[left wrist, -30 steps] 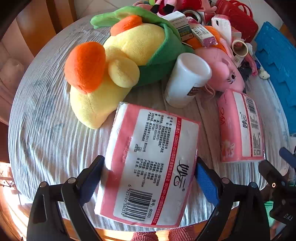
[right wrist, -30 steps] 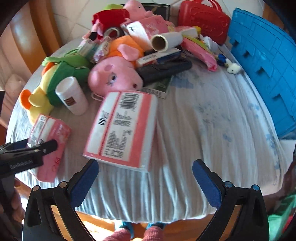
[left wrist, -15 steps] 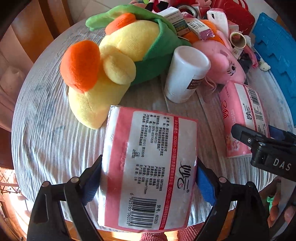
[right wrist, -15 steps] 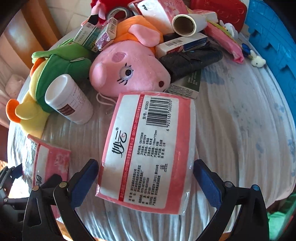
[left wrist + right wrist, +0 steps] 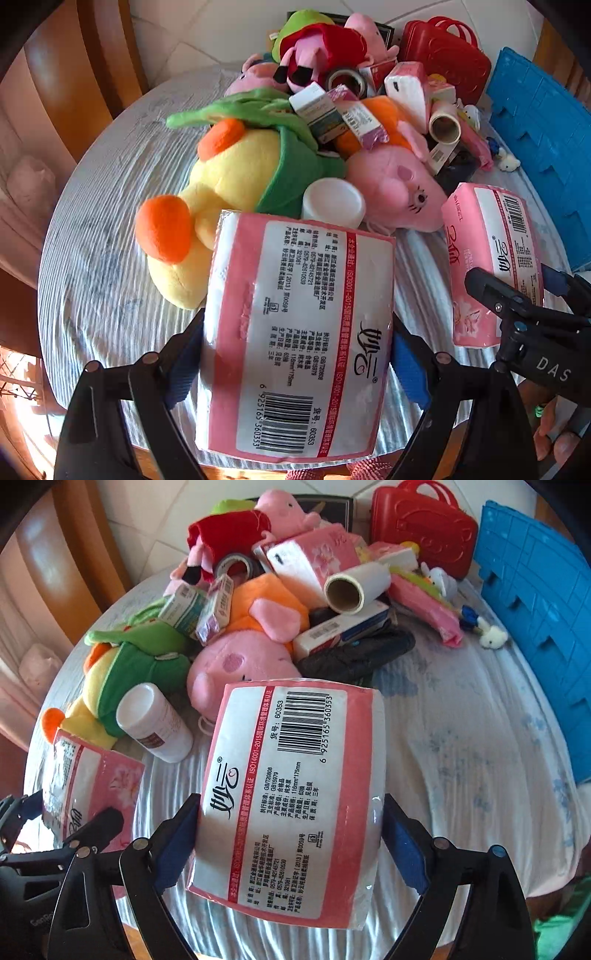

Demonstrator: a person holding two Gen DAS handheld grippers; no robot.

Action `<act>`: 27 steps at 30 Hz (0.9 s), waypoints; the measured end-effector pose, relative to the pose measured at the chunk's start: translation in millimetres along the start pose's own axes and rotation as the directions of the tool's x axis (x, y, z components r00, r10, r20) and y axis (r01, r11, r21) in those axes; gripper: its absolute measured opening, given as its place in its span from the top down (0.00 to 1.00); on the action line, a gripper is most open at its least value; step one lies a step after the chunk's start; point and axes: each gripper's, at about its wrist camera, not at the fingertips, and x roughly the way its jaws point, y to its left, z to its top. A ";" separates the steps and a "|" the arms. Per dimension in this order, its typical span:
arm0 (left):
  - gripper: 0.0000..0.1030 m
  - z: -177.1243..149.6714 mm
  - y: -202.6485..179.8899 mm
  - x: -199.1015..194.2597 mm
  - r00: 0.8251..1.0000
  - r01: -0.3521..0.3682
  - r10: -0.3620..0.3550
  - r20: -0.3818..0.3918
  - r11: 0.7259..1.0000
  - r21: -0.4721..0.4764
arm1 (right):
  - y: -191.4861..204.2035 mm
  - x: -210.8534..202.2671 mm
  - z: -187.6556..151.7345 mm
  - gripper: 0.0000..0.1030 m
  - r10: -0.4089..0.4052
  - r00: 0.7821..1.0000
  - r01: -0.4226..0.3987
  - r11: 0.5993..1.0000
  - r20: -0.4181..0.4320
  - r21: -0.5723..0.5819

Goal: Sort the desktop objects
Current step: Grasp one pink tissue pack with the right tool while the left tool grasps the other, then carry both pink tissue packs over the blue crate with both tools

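Two pink-and-white tissue packs are in hand. My left gripper (image 5: 295,362) is shut on one tissue pack (image 5: 299,332), barcode end nearest the camera, held off the cloth-covered table (image 5: 103,229). In the right wrist view, the second tissue pack (image 5: 295,775) sits between the blue pads of my right gripper (image 5: 291,849). Those jaws are closing and both pads touch its sides. The left wrist view shows that second pack (image 5: 491,258) at the right. The first pack (image 5: 92,786) appears at the lower left of the right wrist view.
Behind the packs lie a yellow duck plush (image 5: 240,173), a white bottle (image 5: 332,201) and a pink pig plush (image 5: 395,192). Further back is a pile of boxes, tape and a paper roll (image 5: 354,587). A red case (image 5: 424,528) and a blue crate (image 5: 535,609) stand at the right.
The left gripper closed on its pack and raised it off the cloth. The right gripper moved forward over the second pack and its jaws closed in against its sides.
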 end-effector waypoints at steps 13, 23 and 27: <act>0.14 61.4 -82.2 -124.0 0.945 0.007 -0.032 0.327 0.997 0.076 | -45.0 -152.3 51.3 0.11 -0.051 0.941 0.062 0.998 0.335 -0.022; 0.14 141.0 -261.7 -160.8 0.871 0.043 -0.096 0.481 0.992 0.120 | -193.0 -247.3 107.6 0.10 -0.135 0.821 0.162 0.987 0.554 0.000; 0.14 174.5 -353.6 -181.9 0.840 0.074 -0.148 0.523 0.984 0.160 | -275.5 -277.8 130.9 0.10 -0.198 0.775 0.220 0.975 0.601 0.037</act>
